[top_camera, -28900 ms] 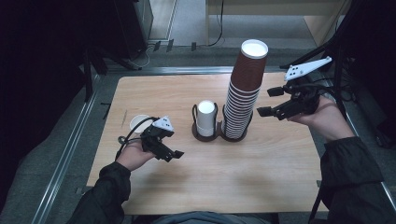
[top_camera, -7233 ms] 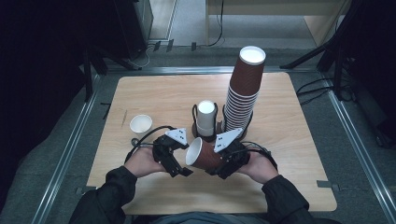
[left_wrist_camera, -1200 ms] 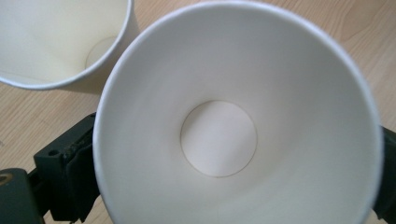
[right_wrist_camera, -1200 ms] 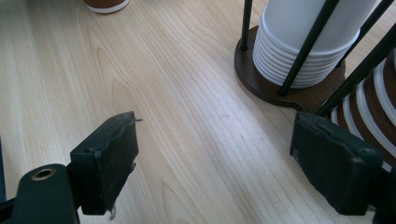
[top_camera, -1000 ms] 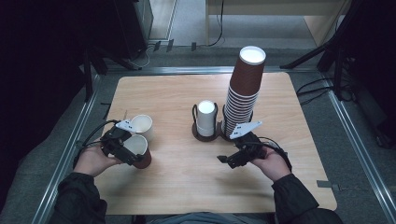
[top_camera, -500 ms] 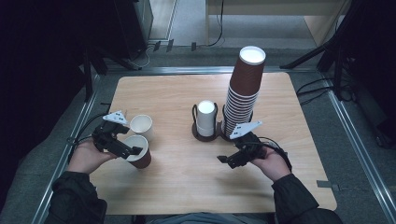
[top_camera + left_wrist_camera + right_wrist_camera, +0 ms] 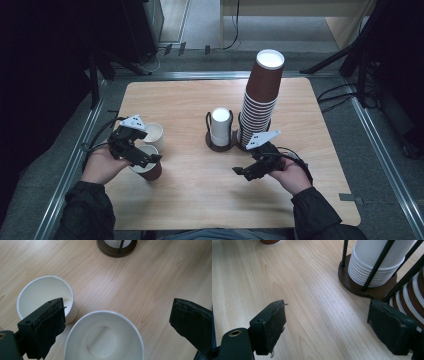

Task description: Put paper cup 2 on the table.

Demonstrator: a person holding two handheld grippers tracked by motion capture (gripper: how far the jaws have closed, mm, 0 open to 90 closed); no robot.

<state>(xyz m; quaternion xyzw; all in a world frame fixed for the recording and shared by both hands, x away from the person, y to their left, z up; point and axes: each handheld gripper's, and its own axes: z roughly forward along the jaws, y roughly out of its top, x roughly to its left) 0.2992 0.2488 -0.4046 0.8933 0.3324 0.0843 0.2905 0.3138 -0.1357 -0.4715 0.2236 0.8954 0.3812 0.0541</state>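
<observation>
The jaws of the left gripper (image 7: 112,332) are spread wide, one on each side of the brown cup (image 7: 146,167), and no contact with its rim is seen in the left gripper view. Half a second ago the same jaws were set closer about this cup, so a release is judged to have just been made: the cup is now left standing upright on the tabletop (image 7: 200,200) near its left edge, just beside the small white cup (image 7: 154,134), which is placed a little farther from the person. Whether the two cups touch cannot be told.

The right gripper (image 7: 248,171) is held open and empty, low over the wood toward the near right, unchanged over the last second. Just beyond it the dark holder (image 7: 372,291) is seen, with its short white stack (image 7: 220,125) and the tall brown stack (image 7: 260,95).

One cup is thus judged delivered; another would next be drawn from the tall stack.
</observation>
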